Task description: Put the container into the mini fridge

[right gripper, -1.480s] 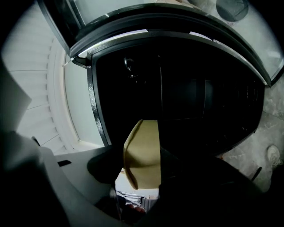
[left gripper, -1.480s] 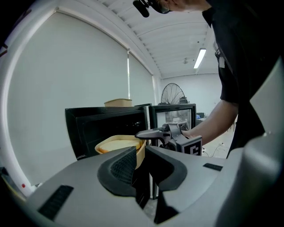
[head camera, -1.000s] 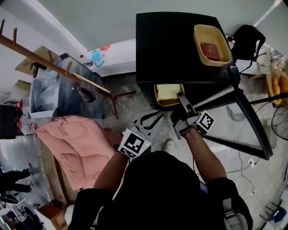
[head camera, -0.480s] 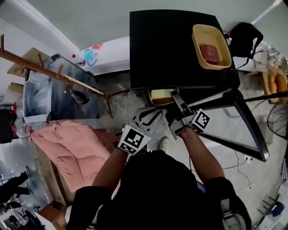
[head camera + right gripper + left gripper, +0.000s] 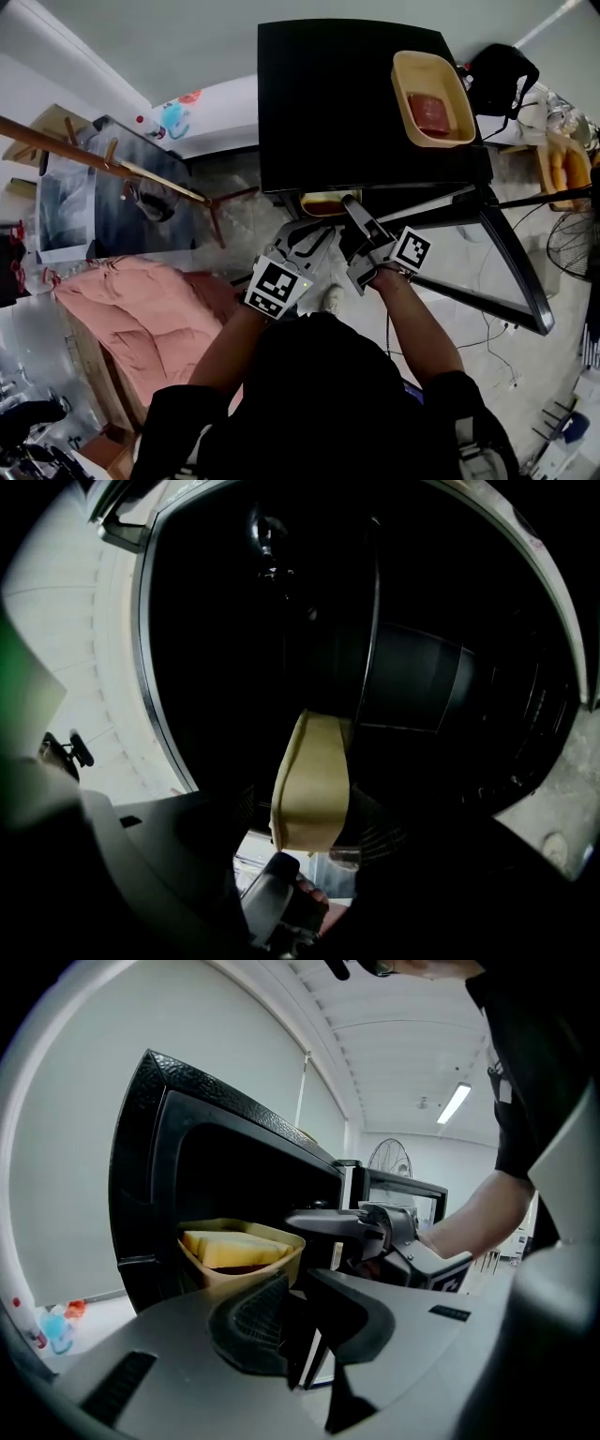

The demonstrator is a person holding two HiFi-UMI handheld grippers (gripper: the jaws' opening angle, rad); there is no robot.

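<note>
less of the container (image 5: pixel 329 202) shows past the front edge of the mini fridge (image 5: pixel 347 103) top than a second ago, and the right hand-held gripper (image 5: pixel 354 225) has just been spreading its jaws. the black mini fridge stands with its door (image 5: pixel 506 281) swung wide at the right. the tan container (yellow blocks inside) sits in the fridge's opening by the front edge, its end between the spread right jaws, unclamped. the left hand-held gripper (image 5: pixel 292 1330), jaws nearly pressed together on nothing, hangs just before it.
</note>
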